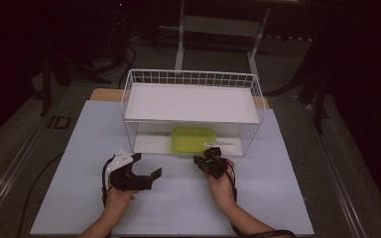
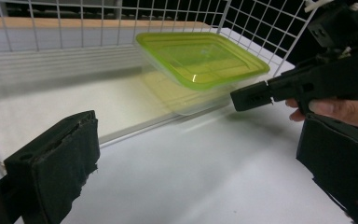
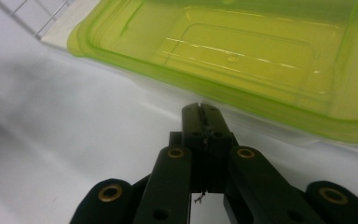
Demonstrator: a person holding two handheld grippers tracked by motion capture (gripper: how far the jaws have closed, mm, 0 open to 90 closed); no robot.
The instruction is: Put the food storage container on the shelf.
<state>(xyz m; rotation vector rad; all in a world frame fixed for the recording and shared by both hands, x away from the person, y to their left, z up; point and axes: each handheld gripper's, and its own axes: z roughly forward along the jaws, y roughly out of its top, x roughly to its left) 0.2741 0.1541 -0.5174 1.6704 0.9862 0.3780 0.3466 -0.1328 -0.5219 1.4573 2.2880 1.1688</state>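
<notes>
Right gripper (image 3: 200, 109), jaws clenched empty, noses the green-lidded container (image 1: 193, 140) at its twelve o'clock, seemingly to nudge it; left gripper (image 1: 146, 166) waits released.

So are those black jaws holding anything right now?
No, nothing is held. The left gripper is wide open over the white table. The right gripper is shut on nothing, its tip right at the green-lidded box.
</notes>
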